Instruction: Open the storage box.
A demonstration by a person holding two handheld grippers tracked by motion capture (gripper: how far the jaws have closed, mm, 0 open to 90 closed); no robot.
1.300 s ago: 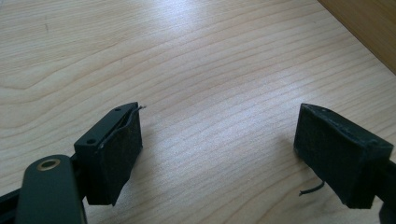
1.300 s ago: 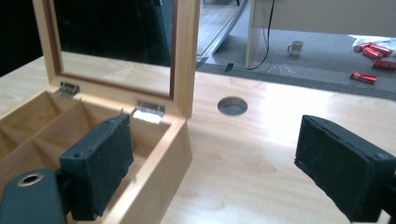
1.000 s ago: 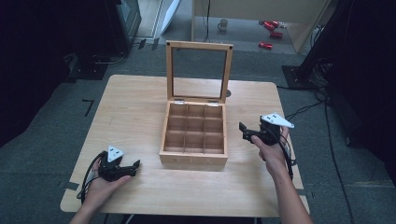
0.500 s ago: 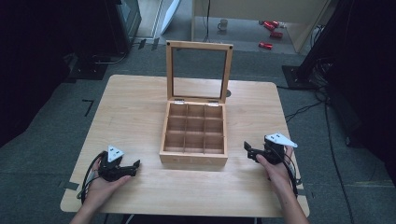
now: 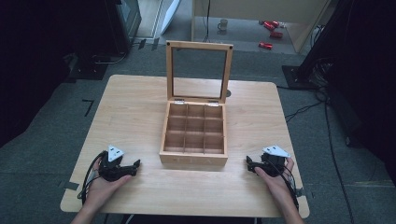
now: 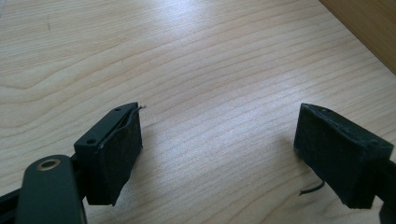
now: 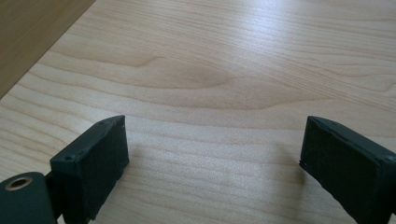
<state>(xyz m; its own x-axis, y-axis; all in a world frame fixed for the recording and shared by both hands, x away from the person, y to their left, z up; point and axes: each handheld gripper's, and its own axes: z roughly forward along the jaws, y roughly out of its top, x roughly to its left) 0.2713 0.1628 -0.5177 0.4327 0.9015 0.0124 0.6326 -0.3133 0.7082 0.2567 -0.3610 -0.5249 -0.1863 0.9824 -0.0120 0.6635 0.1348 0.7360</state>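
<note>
With lid up, box of 9 compartments

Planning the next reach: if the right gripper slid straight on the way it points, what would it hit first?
Probably the wooden box. The right gripper, jaws open, rests low on the table pointing left at the box's front corner. In its own view the box sits off to one side, so it might only graze it.

left gripper: low, jaws spread wide, empty | right gripper: low, jaws spread wide, empty
</note>
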